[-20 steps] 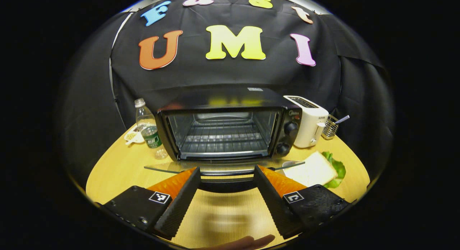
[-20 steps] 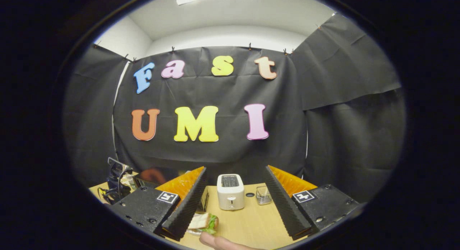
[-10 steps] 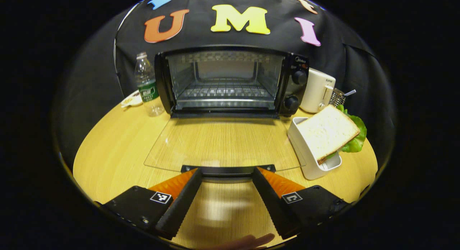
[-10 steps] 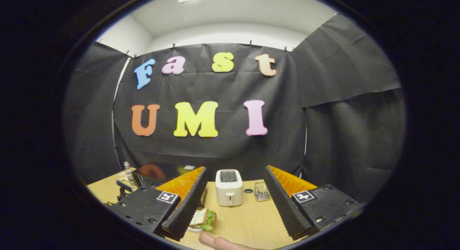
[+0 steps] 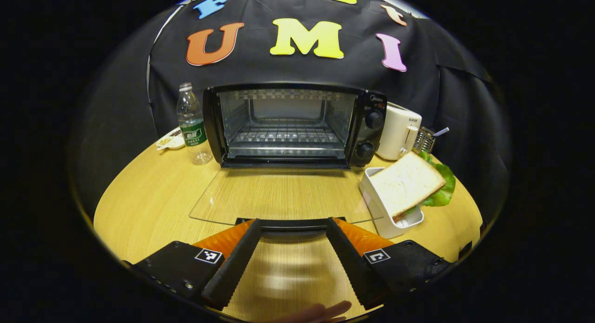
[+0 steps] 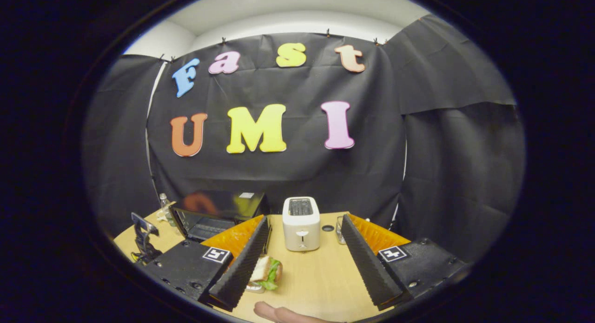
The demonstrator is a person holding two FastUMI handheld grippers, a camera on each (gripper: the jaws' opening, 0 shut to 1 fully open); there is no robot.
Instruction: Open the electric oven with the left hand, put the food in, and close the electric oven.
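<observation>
Oven (image 5: pixel 288 123) door (image 5: pixel 283 193) is fully down, lying flat over the bench (image 5: pixel 148 193), one wire rack visible inside. Left hand-held gripper (image 5: pixel 290 248) sits at the door's near edge, fingers spread either side of the handle (image 5: pixel 290 224), nothing pinched. Right hand-held gripper (image 6: pixel 304 262) is spread too, empty, hovering over the bench facing the toaster (image 6: pixel 301 223).

Food: one sandwich (image 5: pixel 406 183) (white bread, lettuce sticking out), leaning in a white tray (image 5: pixel 379 211) just right of the open door, near the oven's knobs.

Handling, my read:
- Sandwich is soft and light, layers loose. Hard pinch will crush the bread and squeeze out the filling.
- Better to grab the tray wall: stiff, should carry the whole thing in flat. It looks smooth, so it could slip; clamp firmly.
- Door is glass, hinged at the far edge. Lift by the handle only.

Counts: 1 oven, 2 knobs, 1 sandwich, 1 tray, 1 toaster, 1 bottle (image 5: pixel 190 123) left of the oven, 1 small dish (image 5: pixel 169 141) behind it, 1 wire holder (image 5: pixel 424 139) right of the toaster.
</observation>
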